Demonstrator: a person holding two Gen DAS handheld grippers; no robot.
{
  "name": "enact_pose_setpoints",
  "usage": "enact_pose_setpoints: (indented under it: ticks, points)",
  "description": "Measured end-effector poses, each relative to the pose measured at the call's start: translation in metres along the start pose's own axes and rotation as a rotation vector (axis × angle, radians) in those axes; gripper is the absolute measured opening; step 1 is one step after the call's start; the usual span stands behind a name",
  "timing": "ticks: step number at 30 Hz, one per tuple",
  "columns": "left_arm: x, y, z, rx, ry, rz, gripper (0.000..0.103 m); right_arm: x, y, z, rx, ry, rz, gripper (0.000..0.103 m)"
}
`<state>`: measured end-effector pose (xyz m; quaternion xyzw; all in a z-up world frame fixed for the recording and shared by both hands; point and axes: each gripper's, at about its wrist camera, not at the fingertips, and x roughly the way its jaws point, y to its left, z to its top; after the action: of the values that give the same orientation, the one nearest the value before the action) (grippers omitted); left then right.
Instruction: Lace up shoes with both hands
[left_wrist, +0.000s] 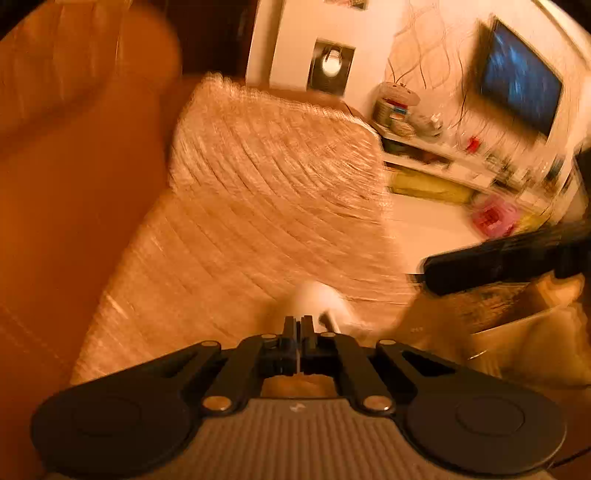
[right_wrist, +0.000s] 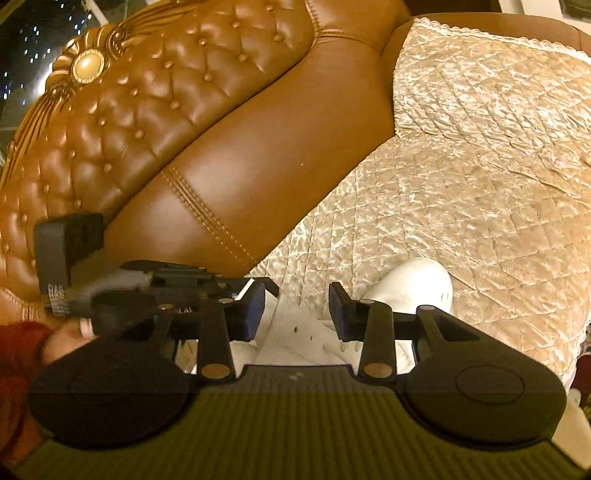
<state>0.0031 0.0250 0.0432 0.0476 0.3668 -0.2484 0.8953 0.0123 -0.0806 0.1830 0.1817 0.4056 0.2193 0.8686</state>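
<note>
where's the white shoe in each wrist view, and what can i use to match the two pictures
Left wrist view: the white shoe is a blurred white shape low in the centre, just past the closed fingertips.
Right wrist view: the white shoe lies low and right of centre, its toe past the open fingers, eyelets showing between them.
Shared landmark: the quilted beige cover on the brown sofa, under the shoe in both.

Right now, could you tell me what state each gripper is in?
Left gripper: shut; whether it pinches anything cannot be told.
Right gripper: open, empty, above the white shoe.
</note>
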Motion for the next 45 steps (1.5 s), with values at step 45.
enact_pose_setpoints:
  ticks: [45]
  points:
    - [-0.025, 0.089, -0.008, -0.416, -0.021, -0.404, 0.035, 0.093, 0.03, 0.06, 0.034, 0.195, 0.021, 0.044]
